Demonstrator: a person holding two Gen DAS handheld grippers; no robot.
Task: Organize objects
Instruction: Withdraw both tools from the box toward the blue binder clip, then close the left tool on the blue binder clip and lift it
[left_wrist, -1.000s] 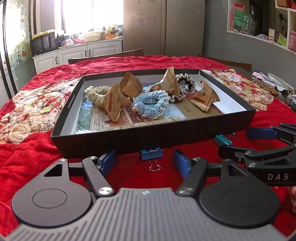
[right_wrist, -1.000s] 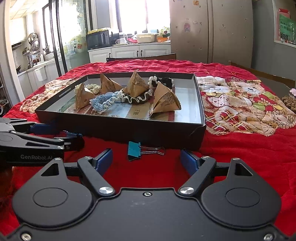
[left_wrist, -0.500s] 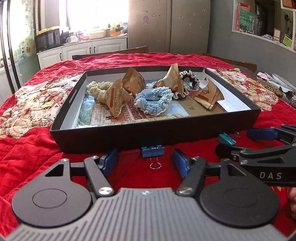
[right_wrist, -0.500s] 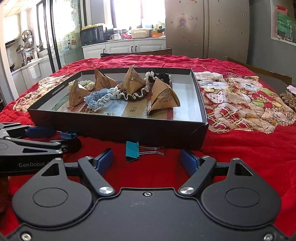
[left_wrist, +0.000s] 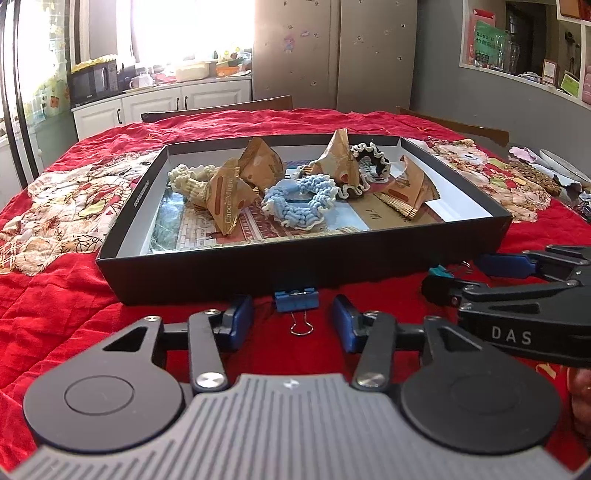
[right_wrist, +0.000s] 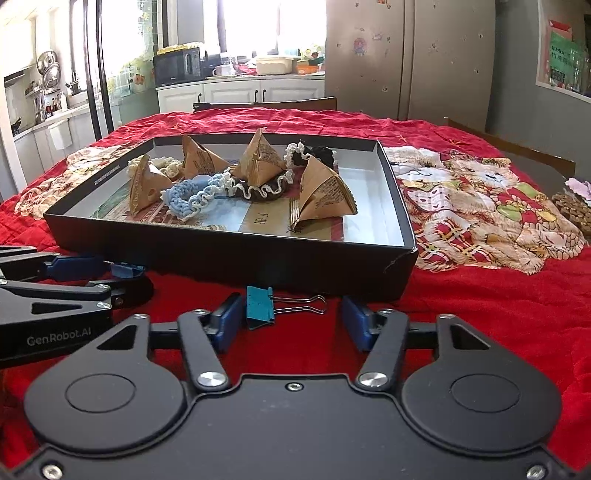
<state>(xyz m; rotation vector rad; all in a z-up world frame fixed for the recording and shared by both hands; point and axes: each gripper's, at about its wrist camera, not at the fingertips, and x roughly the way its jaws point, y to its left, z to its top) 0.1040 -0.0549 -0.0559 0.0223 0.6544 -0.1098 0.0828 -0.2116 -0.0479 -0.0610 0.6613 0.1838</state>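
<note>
While your left gripper (left_wrist: 291, 325) closes around a blue clip (left_wrist: 296, 300) and your right gripper (right_wrist: 291, 323) closes around a teal clip (right_wrist: 260, 307), neither pinches yet. Both clips lie against the black tray (left_wrist: 295, 271) of "Choco Magic" packets (left_wrist: 227, 199) and scrunchies (left_wrist: 299, 201); open red cloth (right_wrist: 480, 314) lies right.

A matt black cardboard box (left_wrist: 207, 273) holds crinkled paper packets (left_wrist: 227, 197) and knitted scrunchies (left_wrist: 301, 201) on quilted red cloth (left_wrist: 55, 295).

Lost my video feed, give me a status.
Left gripper closing around blue clip, right gripper closing around teal clip. Neither gripped yet. Black box just beyond, nothing blocking.
</note>
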